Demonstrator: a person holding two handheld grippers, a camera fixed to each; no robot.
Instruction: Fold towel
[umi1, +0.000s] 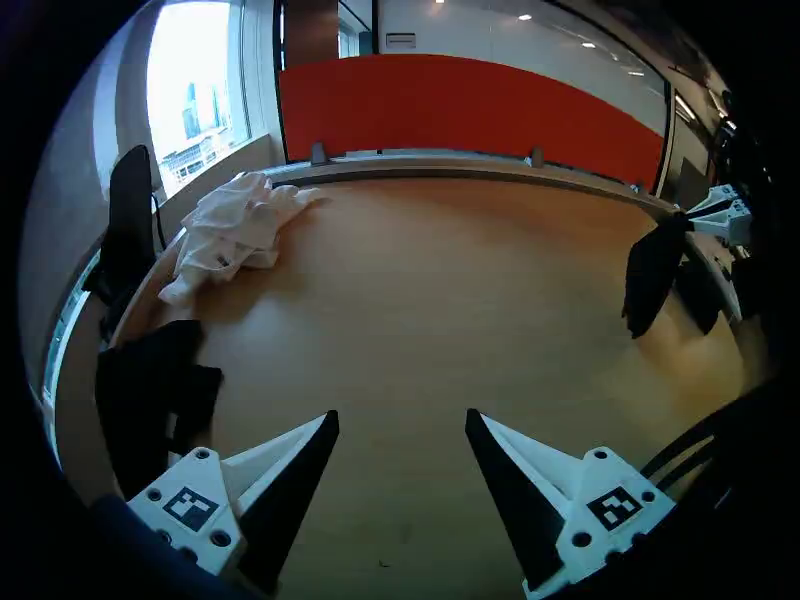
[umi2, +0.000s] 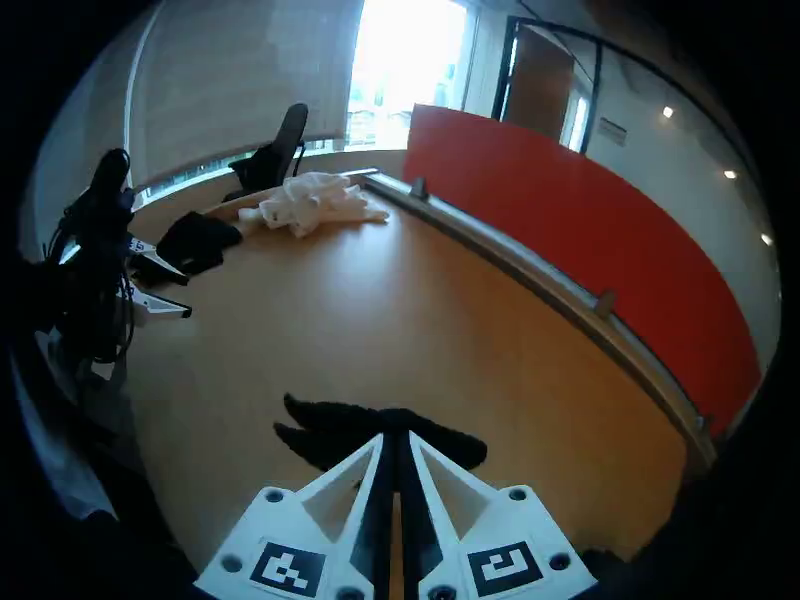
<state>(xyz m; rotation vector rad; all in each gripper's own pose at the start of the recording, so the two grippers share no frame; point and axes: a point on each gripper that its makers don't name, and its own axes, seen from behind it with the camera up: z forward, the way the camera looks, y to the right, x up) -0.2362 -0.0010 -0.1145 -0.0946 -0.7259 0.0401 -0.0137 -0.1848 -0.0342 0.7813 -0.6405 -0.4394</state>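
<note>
Right gripper view: my right gripper (umi2: 396, 436) fingers clamp black towel (umi2: 330, 430), dangling it to straighten, I guess; left gripper (umi1: 401, 414) wide open, empty.

wooden table (umi1: 450, 300), red partition (umi1: 460, 100), office chair (umi1: 130, 220)

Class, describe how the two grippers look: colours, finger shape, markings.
Both the left gripper and right gripper have white, wedge-shaped fingers tapering to points, with black inner pads. Each finger base carries a square black-and-white marker and round screw holes.
</note>
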